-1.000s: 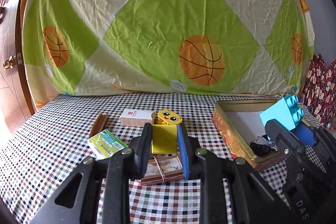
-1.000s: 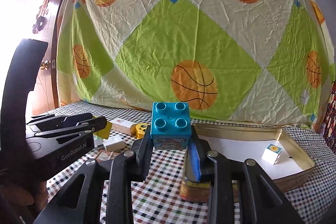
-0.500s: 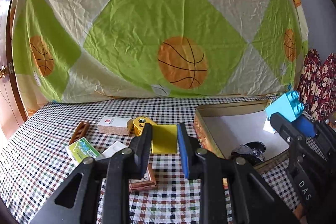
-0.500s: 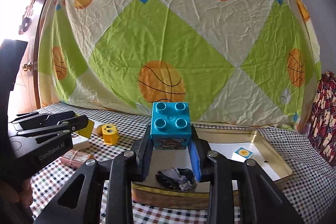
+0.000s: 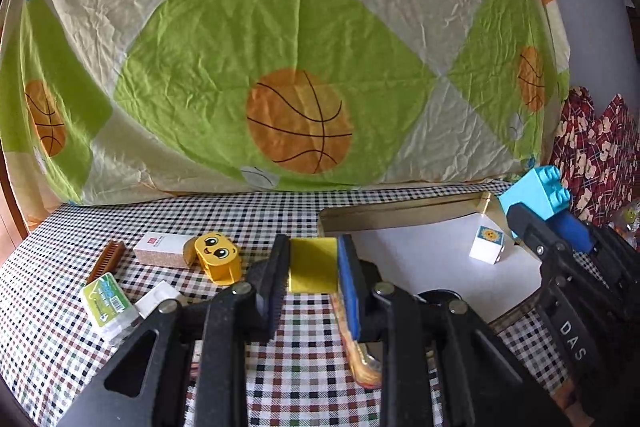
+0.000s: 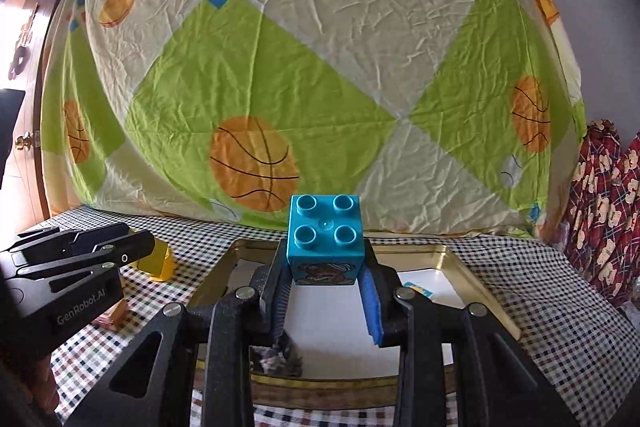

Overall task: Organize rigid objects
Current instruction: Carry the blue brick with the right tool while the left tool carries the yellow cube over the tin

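Two grippers, each clamped on a block, at the gold tin tray (image 5: 404, 213).

L gripper (image 5: 313, 267): jaws closed on yellow block (image 5: 312, 269), held just left of tray's near-left corner, above checked cloth (image 5: 100, 223). R gripper (image 6: 326, 269): jaws closed on blue stud block (image 6: 325, 241), studs up, held over tray's near edge; tray floor white. In tray: white cube w/ sun sticker (image 5: 487, 245) toward far-right corner; dark crumpled item (image 6: 276, 357) at near edge. Left of tray on cloth: yellow face block (image 5: 218, 257), white box (image 5: 162, 249), brown comb (image 5: 106, 261), green-label pack (image 5: 106, 301), white eraser (image 5: 158, 303).
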{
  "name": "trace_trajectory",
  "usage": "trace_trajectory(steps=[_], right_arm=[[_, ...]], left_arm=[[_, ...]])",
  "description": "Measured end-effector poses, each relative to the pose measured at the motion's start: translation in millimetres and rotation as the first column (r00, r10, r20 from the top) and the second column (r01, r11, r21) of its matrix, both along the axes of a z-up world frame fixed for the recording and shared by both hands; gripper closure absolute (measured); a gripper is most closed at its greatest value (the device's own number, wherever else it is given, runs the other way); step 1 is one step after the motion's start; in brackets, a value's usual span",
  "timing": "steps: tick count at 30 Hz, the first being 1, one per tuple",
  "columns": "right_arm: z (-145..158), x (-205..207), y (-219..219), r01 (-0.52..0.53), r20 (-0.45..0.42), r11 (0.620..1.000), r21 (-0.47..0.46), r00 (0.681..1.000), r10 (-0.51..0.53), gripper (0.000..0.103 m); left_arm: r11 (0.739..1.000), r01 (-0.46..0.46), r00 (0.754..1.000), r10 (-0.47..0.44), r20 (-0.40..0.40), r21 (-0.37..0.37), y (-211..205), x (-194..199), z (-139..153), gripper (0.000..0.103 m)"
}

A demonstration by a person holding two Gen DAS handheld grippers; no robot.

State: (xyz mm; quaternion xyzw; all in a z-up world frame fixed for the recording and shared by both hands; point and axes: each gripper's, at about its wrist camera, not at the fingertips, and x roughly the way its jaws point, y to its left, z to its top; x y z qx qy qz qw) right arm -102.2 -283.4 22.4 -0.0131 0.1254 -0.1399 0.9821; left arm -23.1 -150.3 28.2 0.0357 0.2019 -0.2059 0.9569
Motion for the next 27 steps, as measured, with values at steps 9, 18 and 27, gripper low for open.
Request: trace_trajectory(steps=[9,18,27], right_arm=[[1.1,-3.2,-33.3,0.074,0.005,0.997,0.000,0.997,-0.074,0.069],[-2.5,-3.3,-58.1,0.119,-0.020,0.993,-0.023,0.993,-0.120,0.069],[-7.8,-5.3,-91.5,0.171,-0.064,0.985,-0.021,0.983,-0.172,0.069]], left_arm=[[0.998,0.058,0.998,-0.058,-0.005,0.014,-41.0,-1.3,-2.7,0.080],[0.995,0.096,0.995,-0.095,-0.023,0.032,-76.2,0.0,-9.3,0.080],[0.992,0.118,0.993,-0.117,-0.023,0.046,-102.7,0.9,-12.0,0.080]])
